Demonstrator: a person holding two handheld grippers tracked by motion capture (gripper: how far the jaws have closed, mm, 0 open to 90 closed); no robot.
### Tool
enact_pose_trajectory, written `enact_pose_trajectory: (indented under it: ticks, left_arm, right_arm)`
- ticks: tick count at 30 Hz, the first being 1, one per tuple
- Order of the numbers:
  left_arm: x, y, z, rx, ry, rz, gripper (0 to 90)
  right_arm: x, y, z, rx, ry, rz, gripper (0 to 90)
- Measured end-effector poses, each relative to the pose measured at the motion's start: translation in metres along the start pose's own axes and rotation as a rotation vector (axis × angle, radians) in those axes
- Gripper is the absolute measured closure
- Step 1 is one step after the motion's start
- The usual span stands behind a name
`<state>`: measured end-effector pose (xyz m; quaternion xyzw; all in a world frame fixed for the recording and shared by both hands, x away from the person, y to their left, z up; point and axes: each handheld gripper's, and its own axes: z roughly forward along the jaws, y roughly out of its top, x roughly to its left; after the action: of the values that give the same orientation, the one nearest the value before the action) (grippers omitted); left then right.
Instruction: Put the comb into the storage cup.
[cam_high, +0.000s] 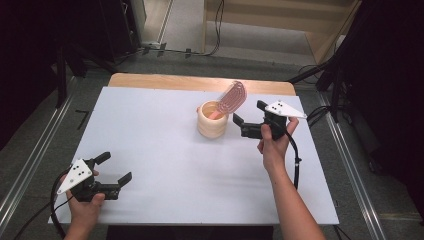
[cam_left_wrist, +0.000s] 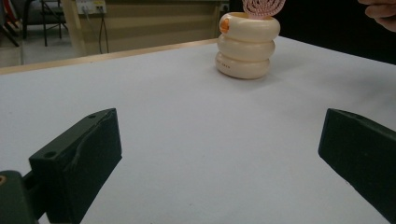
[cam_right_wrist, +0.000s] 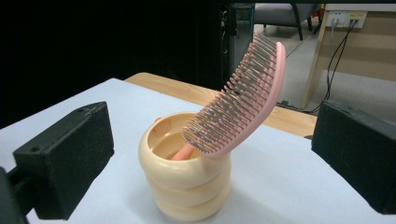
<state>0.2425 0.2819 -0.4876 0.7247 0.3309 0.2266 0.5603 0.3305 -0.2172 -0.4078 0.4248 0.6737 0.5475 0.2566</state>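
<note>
— Standing handle-down in the cream holder (cam_right_wrist: 187, 186), the pink hairbrush (cam_right_wrist: 243, 107) leaned just ahead of the right gripper (cam_right_wrist: 205, 154), jaws spread, empty.
— Approach step, probably; next it needed closing on the brush head.

— What lies under everything?
— A white table (cam_high: 165, 150) with a wooden edge along its far side.
— And beyond it?
— Grey floor, black cables (cam_high: 218, 25) trailing across it, a wall socket (cam_right_wrist: 343, 17), and wooden panelling (cam_left_wrist: 140, 23).
</note>
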Motion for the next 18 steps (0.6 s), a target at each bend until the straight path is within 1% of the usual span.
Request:
enact_pose_trajectory:
  ticks: [12,14,18]
  left_arm:
    - [0.000,0.000,0.000,0.000,0.002,-0.001,0.0]
    - [0.000,0.000,0.000,0.000,0.003,-0.002,0.0]
    - [0.000,0.000,0.000,0.000,0.004,-0.001,0.0]
  right_arm:
    - [-0.005,-0.011,-0.024,-0.012,-0.008,-0.008,0.0]
    - [-0.005,-0.013,-0.028,-0.008,-0.008,0.000,0.0]
    - [-0.006,-0.017,-0.033,-0.007,-0.012,-0.002,0.0]
